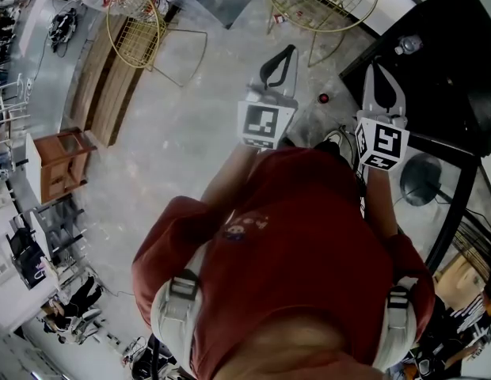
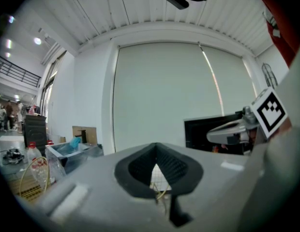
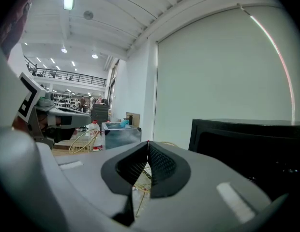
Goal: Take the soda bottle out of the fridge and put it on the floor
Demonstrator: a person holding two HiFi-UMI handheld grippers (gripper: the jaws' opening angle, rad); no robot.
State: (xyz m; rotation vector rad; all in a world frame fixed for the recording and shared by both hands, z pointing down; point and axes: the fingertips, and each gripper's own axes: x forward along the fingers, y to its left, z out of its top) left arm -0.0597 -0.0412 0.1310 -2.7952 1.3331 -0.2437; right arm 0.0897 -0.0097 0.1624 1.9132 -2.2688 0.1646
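Note:
Both grippers are held out in front of a person in a red shirt, above the floor. My left gripper [image 1: 287, 50] [image 2: 156, 146] is shut with nothing between its jaws. To its right, my right gripper [image 1: 378, 66] [image 3: 148, 143] is also shut and empty, close to the corner of a black fridge-like cabinet [image 1: 451, 62] [image 3: 247, 144]. A small red-topped thing [image 1: 323, 97] stands on the floor between the two grippers; seen from above, I cannot tell whether it is the soda bottle. A clear bottle [image 1: 408, 44] lies on top of the black cabinet.
Two gold wire chairs [image 1: 138, 26] [image 1: 325, 2] stand ahead on the concrete floor. A wooden bench [image 1: 103, 77] and a small wooden stool [image 1: 62, 163] are at the left. A red-capped bottle [image 3: 95, 134] stands by the wire chair. A round black base [image 1: 421, 179] sits at the right.

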